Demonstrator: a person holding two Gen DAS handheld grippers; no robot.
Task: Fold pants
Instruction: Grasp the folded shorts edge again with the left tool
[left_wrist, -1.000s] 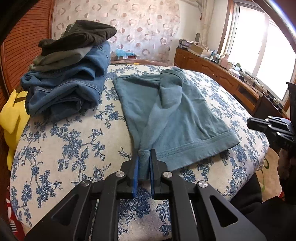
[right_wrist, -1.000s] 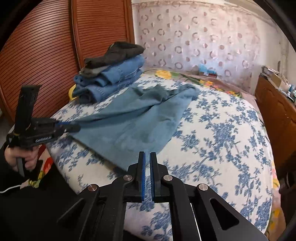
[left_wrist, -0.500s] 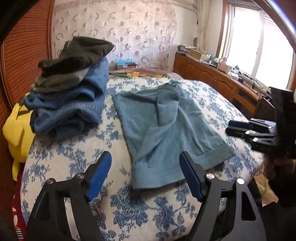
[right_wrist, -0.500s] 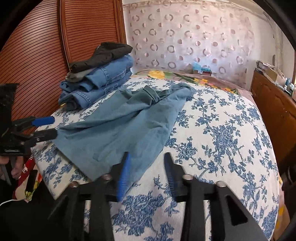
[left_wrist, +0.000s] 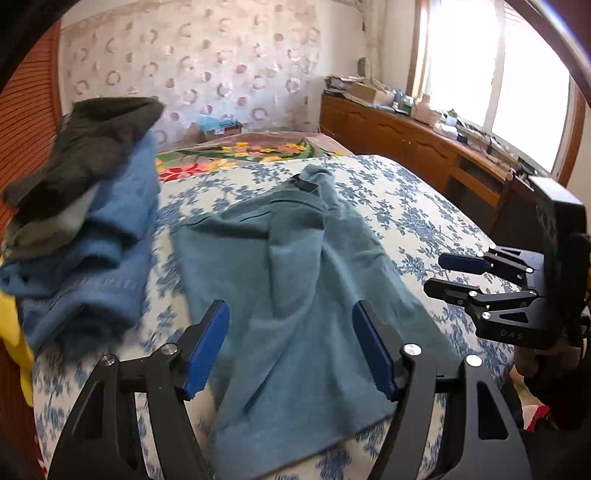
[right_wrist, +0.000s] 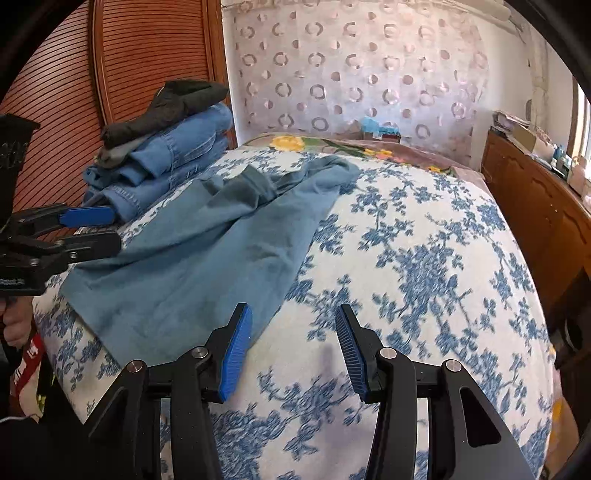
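Note:
Teal-blue pants (left_wrist: 295, 295) lie folded lengthwise on the floral bedspread (left_wrist: 424, 221), waist far, leg hem near me. My left gripper (left_wrist: 290, 347) is open and empty, its jaws held above the near end of the legs. My right gripper (right_wrist: 293, 350) is open and empty, above bare bedspread just right of the pants (right_wrist: 221, 254). The right gripper also shows in the left wrist view (left_wrist: 454, 275), open, at the pants' right. The left gripper shows in the right wrist view (right_wrist: 90, 229), open, at the pants' left.
A stack of folded jeans and dark garments (left_wrist: 85, 236) sits on the bed left of the pants; it also shows in the right wrist view (right_wrist: 162, 155). A wooden cabinet (left_wrist: 424, 158) runs along the right wall under the window. A slatted wooden door (right_wrist: 74, 92) stands at left.
Both grippers have opened; the left let go of the pant leg hem, which now lies flat on the bed. Both have lifted and moved forward over the bed.

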